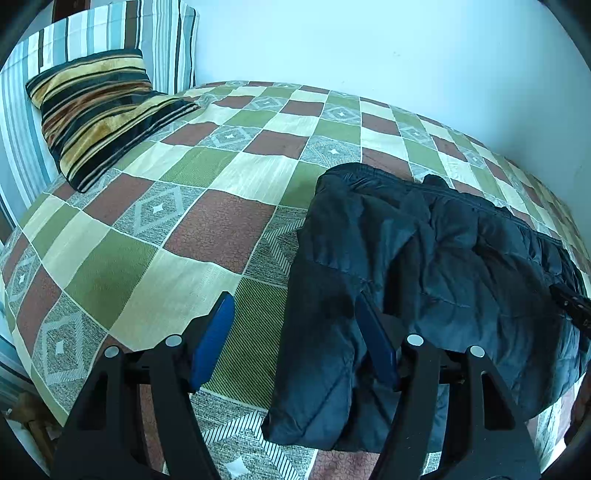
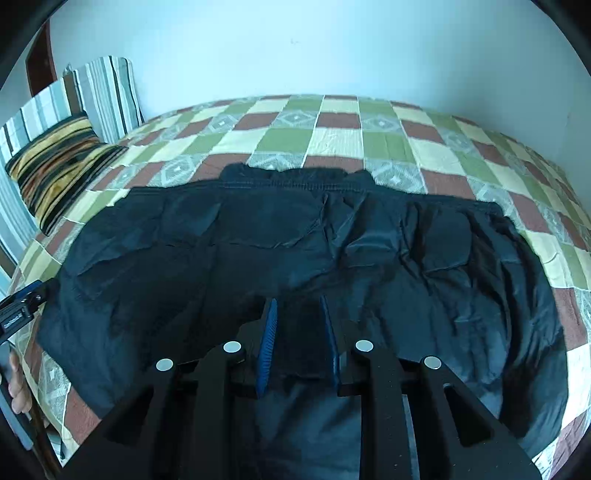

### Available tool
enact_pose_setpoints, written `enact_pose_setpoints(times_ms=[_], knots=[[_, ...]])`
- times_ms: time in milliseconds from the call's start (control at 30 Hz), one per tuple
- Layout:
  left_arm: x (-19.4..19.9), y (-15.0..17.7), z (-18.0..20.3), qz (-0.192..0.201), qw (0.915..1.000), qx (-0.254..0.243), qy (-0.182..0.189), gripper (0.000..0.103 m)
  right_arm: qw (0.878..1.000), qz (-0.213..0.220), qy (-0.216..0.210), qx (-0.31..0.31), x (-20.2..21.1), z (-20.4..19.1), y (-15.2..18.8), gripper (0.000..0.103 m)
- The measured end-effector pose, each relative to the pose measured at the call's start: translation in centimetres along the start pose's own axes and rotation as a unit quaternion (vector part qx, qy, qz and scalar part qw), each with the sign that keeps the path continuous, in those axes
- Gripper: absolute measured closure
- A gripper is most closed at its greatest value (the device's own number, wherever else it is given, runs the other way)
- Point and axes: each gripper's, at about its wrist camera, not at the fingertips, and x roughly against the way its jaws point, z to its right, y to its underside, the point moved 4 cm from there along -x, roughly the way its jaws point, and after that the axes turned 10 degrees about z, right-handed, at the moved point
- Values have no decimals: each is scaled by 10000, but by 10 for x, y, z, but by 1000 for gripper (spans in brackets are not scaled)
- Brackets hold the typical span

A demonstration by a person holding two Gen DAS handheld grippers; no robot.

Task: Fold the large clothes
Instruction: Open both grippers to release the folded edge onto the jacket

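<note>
A dark navy padded jacket (image 2: 295, 254) lies spread across the checked bedspread (image 2: 332, 140); in the left wrist view it (image 1: 424, 266) fills the right half. My left gripper (image 1: 295, 306) is open above the jacket's left edge, its right finger over the fabric and its left finger over the bedspread (image 1: 166, 240). My right gripper (image 2: 298, 306) is open, held low over the jacket's near middle, with nothing between its blue pads. The left gripper's tip also shows at the left edge of the right wrist view (image 2: 22, 306).
A striped brown-and-gold cushion (image 1: 99, 110) and a tall striped pillow (image 1: 110, 29) lean at the head of the bed, on the left. A pale wall (image 1: 369, 44) runs along the far side. The bed's near edge drops off at lower left.
</note>
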Motion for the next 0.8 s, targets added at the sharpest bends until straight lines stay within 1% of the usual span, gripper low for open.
enact_pose_setpoints(times_ms=[167,333,400,467,533,633,800], knots=[[-13,1,-3,-78,10000,-13,-18,34,9995,-237,187,76,-23,-1,13,79],[-24,-1,-1,-143,9999,-29,11,32,9990,-296,293,135,-31,-4,18,79],[-28,-3,0,-164,9998,-63,15,29,9990,-295,295,128,-32,-4,18,79],[-30,-5,1,-170,9998,-73,20,29,9991,-294,287,131,-32,-4,19,79],[-29,-8,1,-169,9998,-35,80,29,9991,-291,283,126,-32,-4,18,79],[-29,-12,3,-185,9994,25,299,28,9991,-266,284,140,-32,-4,18,79],[-40,-9,10,-366,9978,-251,499,23,9990,-220,337,187,-32,-6,19,79]])
